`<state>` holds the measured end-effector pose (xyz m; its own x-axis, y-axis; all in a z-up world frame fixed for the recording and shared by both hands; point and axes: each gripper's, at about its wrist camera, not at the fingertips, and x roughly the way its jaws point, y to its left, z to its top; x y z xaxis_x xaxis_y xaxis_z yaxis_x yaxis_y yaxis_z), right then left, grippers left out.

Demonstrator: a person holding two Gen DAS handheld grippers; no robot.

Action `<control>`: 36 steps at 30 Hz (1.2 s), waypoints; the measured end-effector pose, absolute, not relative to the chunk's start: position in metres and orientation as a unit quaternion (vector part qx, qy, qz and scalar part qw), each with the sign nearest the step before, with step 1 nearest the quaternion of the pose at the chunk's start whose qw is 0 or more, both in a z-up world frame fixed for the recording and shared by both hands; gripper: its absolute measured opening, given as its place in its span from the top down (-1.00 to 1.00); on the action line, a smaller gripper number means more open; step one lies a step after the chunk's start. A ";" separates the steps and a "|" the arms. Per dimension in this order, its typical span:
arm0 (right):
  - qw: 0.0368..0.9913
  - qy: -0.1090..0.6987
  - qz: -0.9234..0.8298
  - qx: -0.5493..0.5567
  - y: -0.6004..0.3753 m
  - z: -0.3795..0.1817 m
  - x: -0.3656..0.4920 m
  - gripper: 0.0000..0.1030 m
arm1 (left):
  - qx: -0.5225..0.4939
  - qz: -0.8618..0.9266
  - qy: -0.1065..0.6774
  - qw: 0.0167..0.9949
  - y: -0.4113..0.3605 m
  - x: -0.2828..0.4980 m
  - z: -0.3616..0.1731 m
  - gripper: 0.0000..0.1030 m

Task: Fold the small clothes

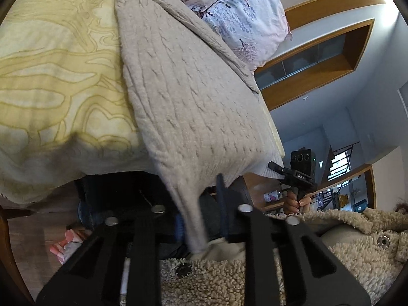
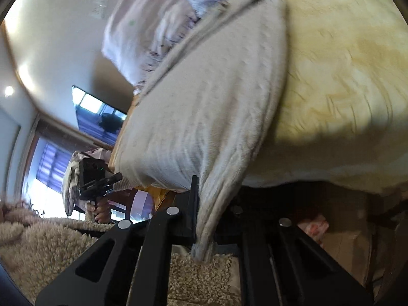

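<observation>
On the yellow-patterned bedspread (image 1: 58, 81), far left in the left wrist view, nothing but bare cover. Next rightward, the beige cable-knit sweater (image 1: 188, 102) lies over the bed edge, its near hem pulled off the mattress toward the person. Left gripper (image 1: 201, 219) has its fingers closed on one bunched hem corner. Further right, the right gripper (image 1: 280, 169) bites the ribbed hem at the other corner; in its own view the right gripper (image 2: 204, 219) is likewise clamped on gathered knit. Judgement: two-corner hold keeps the hem taut, ready to carry it up over the body for a fold. Floral pillow (image 1: 242, 17) beyond. No containers visible; a pink item (image 1: 66, 244) on the floor, unidentifiable.
</observation>
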<state>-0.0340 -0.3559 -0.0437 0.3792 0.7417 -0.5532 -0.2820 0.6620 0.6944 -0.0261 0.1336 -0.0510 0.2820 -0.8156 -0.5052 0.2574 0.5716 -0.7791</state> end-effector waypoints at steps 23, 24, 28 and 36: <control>0.931 0.225 0.235 0.163 -0.336 0.071 0.016 0.85 | -0.267 -0.272 0.356 0.853 0.166 0.053 0.052 0.89; 0.933 0.222 0.232 0.162 -0.337 0.072 0.018 0.85 | -0.267 -0.268 0.354 0.855 0.167 0.058 0.055 0.89; 0.942 0.203 0.220 0.150 -0.334 0.085 0.038 0.85 | -0.259 -0.248 0.339 0.870 0.166 0.090 0.077 0.89; 0.949 0.187 0.190 0.166 -0.333 0.100 0.098 0.85 | -0.249 -0.219 0.316 0.889 0.156 0.154 0.110 0.89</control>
